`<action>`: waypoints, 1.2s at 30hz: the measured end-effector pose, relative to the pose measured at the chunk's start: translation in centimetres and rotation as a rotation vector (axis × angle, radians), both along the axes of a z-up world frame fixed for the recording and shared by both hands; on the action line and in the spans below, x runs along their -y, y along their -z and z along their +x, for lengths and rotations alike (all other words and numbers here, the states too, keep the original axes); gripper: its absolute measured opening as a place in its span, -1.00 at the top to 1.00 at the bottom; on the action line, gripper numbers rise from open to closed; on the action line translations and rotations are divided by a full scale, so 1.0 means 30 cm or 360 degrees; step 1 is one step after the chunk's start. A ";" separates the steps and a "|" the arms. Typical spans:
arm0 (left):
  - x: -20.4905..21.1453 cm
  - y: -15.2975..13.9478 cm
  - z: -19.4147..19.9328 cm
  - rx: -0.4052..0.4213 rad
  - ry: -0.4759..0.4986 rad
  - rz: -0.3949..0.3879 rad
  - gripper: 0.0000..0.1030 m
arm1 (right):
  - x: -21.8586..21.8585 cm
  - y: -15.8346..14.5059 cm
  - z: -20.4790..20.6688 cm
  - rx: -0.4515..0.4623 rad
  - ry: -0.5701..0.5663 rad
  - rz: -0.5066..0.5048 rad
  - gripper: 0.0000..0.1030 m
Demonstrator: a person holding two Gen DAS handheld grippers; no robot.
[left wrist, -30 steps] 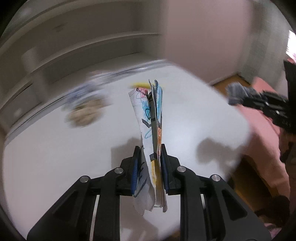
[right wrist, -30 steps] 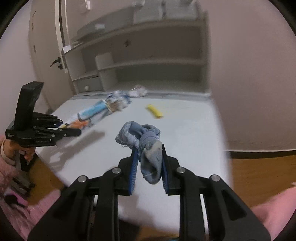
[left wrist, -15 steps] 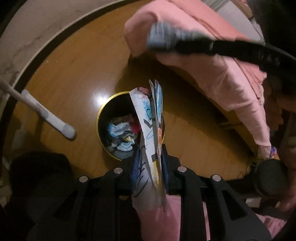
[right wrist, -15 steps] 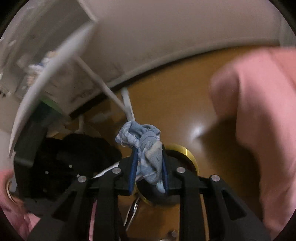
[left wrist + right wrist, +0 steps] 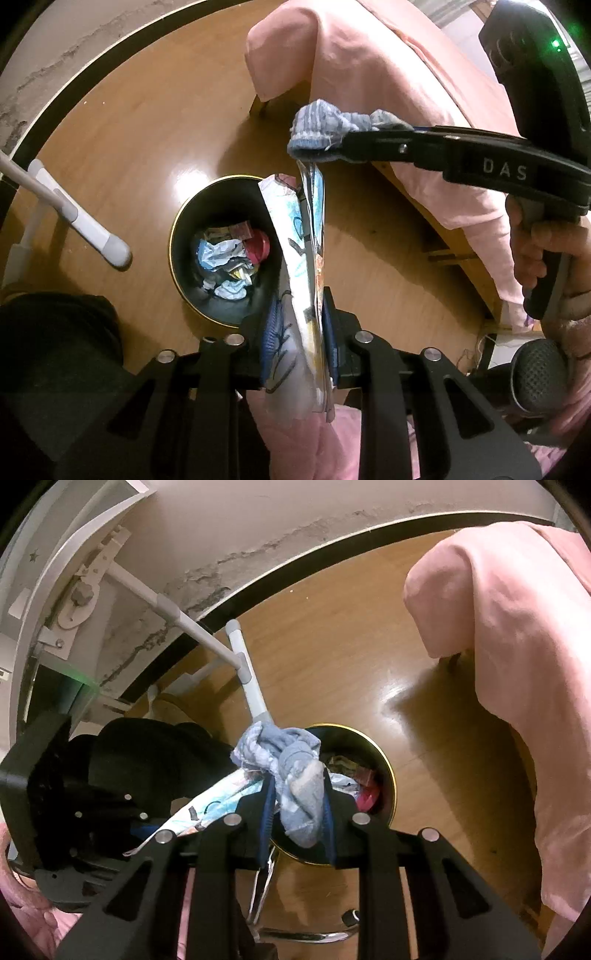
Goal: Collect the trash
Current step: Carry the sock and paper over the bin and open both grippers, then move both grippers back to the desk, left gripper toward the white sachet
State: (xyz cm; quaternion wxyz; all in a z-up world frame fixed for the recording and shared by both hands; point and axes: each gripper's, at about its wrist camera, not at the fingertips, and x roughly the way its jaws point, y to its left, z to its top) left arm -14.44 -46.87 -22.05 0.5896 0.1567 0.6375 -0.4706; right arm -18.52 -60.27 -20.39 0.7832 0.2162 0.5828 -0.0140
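Paper (image 5: 299, 295): light, floppy; we see the left gripper (image 5: 297, 332), jaws just widening, pinching its near end.
Sock (image 5: 295, 775): soft; right gripper (image 5: 297, 808) clamps it.

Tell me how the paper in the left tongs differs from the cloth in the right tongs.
The paper is flat, folded sheets with coloured drawing on white; the cloth is a soft, crumpled blue-grey bundle. The paper stands long and stiff past its tongs, whose jaws have just been opening around it; the cloth bunches and droops in its tongs, pinched tight. Both hang above the gold-rimmed bin.
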 end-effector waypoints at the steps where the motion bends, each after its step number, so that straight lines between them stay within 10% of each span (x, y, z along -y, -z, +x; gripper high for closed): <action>1: 0.016 0.006 0.003 0.0027 -0.0003 0.0024 0.38 | 0.000 -0.005 -0.001 0.0003 0.0009 0.0007 0.43; 3: 0.030 0.009 -0.014 0.0075 -0.0014 0.0069 -0.68 | 0.010 -0.002 0.004 -0.0043 0.0070 0.0011 -0.16; 4: 0.027 0.007 -0.022 0.0090 -0.0015 0.0063 -0.82 | 0.019 -0.002 0.002 -0.0058 0.0105 0.0004 -0.43; 12: 0.002 -0.115 -0.060 0.0175 0.0062 -0.0133 -0.82 | 0.069 -0.042 -0.016 -0.0073 0.0231 -0.0251 -0.64; 18: -0.184 -0.515 0.015 0.0423 -0.0084 -0.0595 -0.82 | 0.040 -0.252 -0.041 0.0323 0.0321 -0.0714 -0.71; 24: -0.552 -0.738 0.252 0.0915 -0.0707 -0.0492 -0.87 | -0.069 -0.476 0.053 0.0671 0.0232 -0.0698 -0.86; 31: -1.085 -0.746 0.529 0.0938 -0.1438 -0.0241 -0.87 | -0.396 -0.611 0.377 0.0856 -0.0148 -0.0585 -0.86; 36: -1.262 -0.729 0.708 0.0931 -0.1568 -0.0121 -0.87 | -0.677 -0.644 0.612 0.0909 -0.0496 -0.0603 -0.86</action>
